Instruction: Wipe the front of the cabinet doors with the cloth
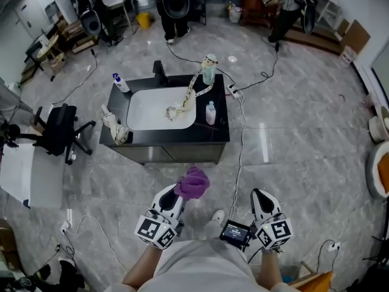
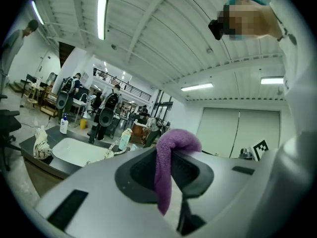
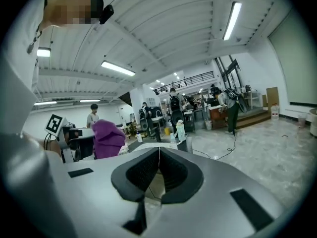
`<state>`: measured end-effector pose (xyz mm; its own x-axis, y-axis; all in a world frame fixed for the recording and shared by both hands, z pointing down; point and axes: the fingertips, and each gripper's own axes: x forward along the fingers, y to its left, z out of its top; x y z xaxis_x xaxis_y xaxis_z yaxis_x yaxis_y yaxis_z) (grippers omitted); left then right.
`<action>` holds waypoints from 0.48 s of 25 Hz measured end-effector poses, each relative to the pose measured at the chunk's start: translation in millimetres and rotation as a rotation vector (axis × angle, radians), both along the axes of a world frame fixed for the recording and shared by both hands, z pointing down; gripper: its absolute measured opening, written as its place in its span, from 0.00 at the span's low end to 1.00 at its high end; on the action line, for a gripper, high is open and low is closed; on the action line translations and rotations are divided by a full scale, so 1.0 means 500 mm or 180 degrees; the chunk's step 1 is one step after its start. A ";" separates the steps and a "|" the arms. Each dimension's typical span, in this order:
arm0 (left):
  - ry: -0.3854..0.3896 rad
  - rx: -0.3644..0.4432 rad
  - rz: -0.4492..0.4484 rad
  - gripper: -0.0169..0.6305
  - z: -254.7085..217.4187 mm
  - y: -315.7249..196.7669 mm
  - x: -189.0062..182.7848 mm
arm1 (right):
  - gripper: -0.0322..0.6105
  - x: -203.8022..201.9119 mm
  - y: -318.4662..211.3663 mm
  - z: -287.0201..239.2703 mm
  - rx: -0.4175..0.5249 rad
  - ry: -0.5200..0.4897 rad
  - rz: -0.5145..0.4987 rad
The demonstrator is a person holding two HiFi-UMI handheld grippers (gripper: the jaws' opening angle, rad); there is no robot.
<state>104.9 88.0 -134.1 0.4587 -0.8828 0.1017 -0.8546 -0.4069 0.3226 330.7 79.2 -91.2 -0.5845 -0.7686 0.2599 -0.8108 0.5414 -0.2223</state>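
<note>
Far left of the head view, at 9 o'clock: a black office chair on the grey marble floor; next, toward 11 o'clock, a black worktop with a white basin sunk in it; on its left edge a crumpled pale rag, and behind that a white bottle with a blue cap; at the basin's back rim a black tap; draped from the basin to the back right corner, a pale patterned strip; at that corner a greenish bottle, and just right of the basin a small clear bottle; below the worktop, facing 6 o'clock, the brown cabinet doors; a cable trailing over the floor just right of the cabinet.

At 6 o'clock, nearest the camera: left gripper pointing toward 12 o'clock at the cabinet, fingers pinched on a purple cloth; in the left gripper view, cloth bunched above the fingertips with one tail hanging down between them; cloth held in the air in front of the doors, apart from them; then, at 5 o'clock, right gripper pointing the same way; fingers closed against each other with nothing between, plain in the right gripper view.
</note>
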 end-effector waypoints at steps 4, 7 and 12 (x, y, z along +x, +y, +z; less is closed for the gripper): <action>-0.0015 -0.0150 -0.0049 0.12 0.044 -0.027 0.026 | 0.09 0.022 -0.047 0.044 -0.0109 0.0054 -0.0104; 0.0005 -0.0300 0.0019 0.12 0.092 -0.049 0.032 | 0.09 0.022 -0.066 0.064 -0.0113 0.0056 -0.0087; -0.0012 -0.0310 0.0214 0.12 0.179 -0.131 0.017 | 0.09 -0.018 -0.124 0.130 -0.0082 0.0013 -0.0028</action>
<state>113.3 22.3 -44.3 0.5159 -0.8360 0.1872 -0.8278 -0.4301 0.3602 321.9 17.3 -26.4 -0.5901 -0.7565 0.2820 -0.8070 0.5427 -0.2329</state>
